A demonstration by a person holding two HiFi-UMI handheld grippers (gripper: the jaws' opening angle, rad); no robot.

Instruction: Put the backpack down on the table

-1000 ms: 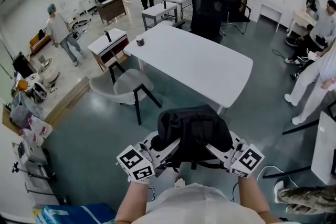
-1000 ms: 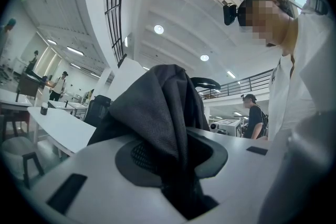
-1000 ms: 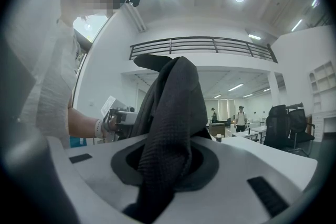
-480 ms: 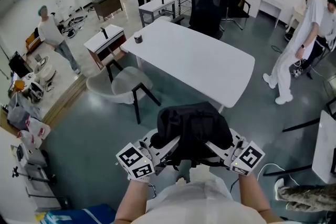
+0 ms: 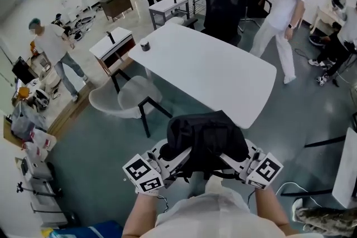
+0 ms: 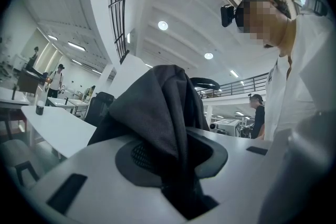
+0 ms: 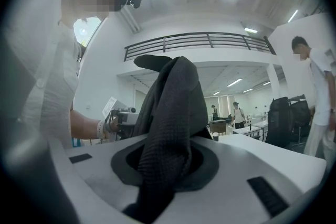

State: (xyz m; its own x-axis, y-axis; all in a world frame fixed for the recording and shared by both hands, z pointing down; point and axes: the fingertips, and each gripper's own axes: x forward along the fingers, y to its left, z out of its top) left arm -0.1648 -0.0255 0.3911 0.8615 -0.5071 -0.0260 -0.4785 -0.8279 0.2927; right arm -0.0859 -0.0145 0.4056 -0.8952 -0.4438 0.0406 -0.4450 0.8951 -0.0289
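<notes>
A black backpack [image 5: 205, 139] hangs in the air between my two grippers, just short of the near corner of the white table [image 5: 212, 69]. My left gripper [image 5: 170, 160] is shut on the backpack's left side. Its own view shows dark fabric [image 6: 163, 123] pinched between the jaws. My right gripper [image 5: 233, 160] is shut on the right side, with black fabric [image 7: 170, 128] squeezed between its jaws. Both grippers point level at each other, and the bag hides their tips in the head view.
A small dark cup [image 5: 145, 45] stands at the table's far left corner. A grey chair [image 5: 125, 98] sits left of the table and black office chairs [image 5: 224, 0] behind it. A person in white [image 5: 281, 14] walks past the table's far right. More people and desks fill the back.
The table has come nearer as I carry the backpack toward it. The person in white has walked from the right edge toward the table's far side. Both grips are unchanged.
</notes>
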